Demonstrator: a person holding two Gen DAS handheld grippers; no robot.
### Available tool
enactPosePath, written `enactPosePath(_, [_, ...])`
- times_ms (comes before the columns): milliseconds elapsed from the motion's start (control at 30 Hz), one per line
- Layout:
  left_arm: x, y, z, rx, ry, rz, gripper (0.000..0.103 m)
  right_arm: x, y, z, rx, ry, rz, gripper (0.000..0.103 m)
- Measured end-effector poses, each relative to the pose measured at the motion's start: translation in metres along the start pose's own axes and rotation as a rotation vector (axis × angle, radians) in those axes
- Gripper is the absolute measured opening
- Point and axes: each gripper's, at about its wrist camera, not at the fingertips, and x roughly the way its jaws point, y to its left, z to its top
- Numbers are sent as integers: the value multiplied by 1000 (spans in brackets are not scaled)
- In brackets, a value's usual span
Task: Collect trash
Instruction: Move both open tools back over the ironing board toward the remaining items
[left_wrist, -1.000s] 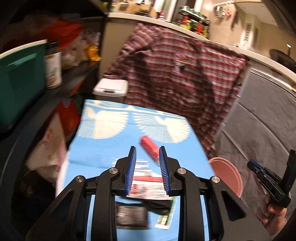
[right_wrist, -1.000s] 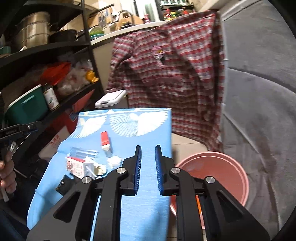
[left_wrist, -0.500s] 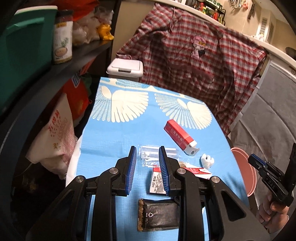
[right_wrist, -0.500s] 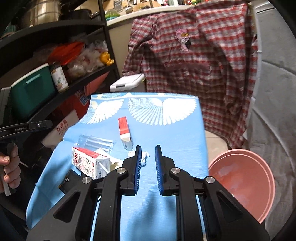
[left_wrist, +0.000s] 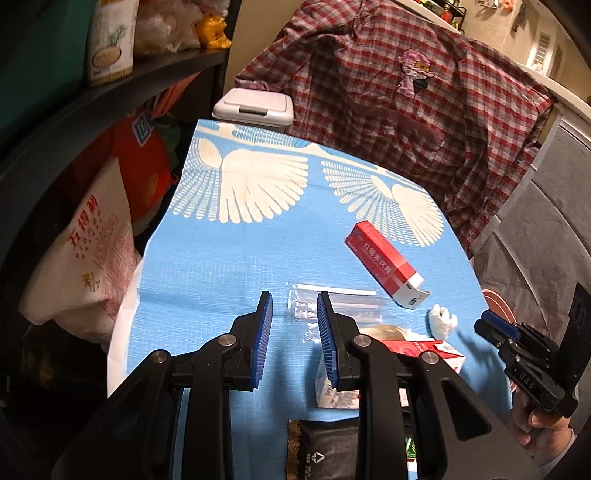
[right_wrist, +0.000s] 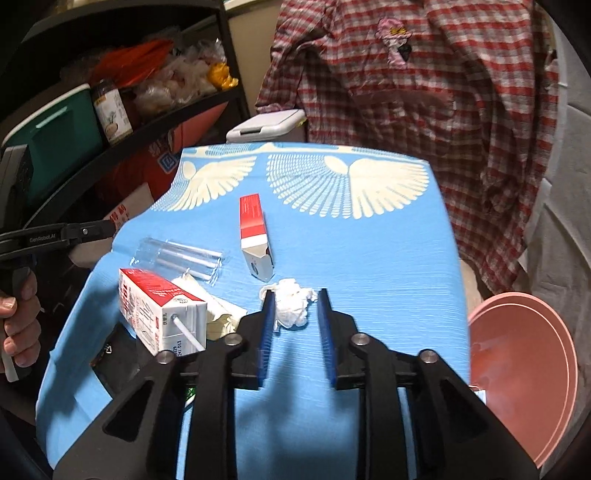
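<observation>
Trash lies scattered on the near half of the blue cloth (right_wrist: 369, 258) with white wing prints that covers the table. Crumpled white tissue (right_wrist: 291, 306) sits closest to the right gripper (right_wrist: 294, 310), seen between its blue pads; jaws are opening, pads look clear of the tissue, nothing pinched. Just beyond the tissue, red and white carton box (right_wrist: 255, 236) lies flat with its open end toward the camera. Left of that, clear plastic wrapper (right_wrist: 181, 256) lies flat. Milk carton (right_wrist: 159, 310) with a straw lies on its side at the near left, a crumpled beige paper (right_wrist: 218, 314) tucked against it. Black packet (right_wrist: 114, 350) partly under the carton at the cloth's near edge.

Left gripper (left_wrist: 294, 314) hovers over the near end of the clear plastic wrapper (left_wrist: 332, 306), jaws spread a little, nothing gripped; wrapper shows in the gap and past the right pad, contact cannot be told. Same view: red box (left_wrist: 384, 264), tissue (left_wrist: 441, 319), milk carton (left_wrist: 424, 350), black packet (left_wrist: 321, 450).

Pink basin (right_wrist: 524, 380) stands off the cloth's right side, lower down. Plaid shirt (right_wrist: 424, 92) hangs behind the table. White lidded bin (left_wrist: 255, 107) at the far end. Shelves with a jar (right_wrist: 110, 110) and green box (right_wrist: 55, 136) on the left
</observation>
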Motion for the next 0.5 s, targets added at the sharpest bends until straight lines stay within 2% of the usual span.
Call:
enactPosePath(133, [12,5,-1,-16,25,-14,26,12,2,0,-7,23,8,40])
enactPosePath(367, [29,0,-2,-30,68,-71,34,29,3,1,-12,63,2,41])
enactPosePath(500, [42,-4,-6,-29,106,-96,34,38,2,1,-9,84,-9,41])
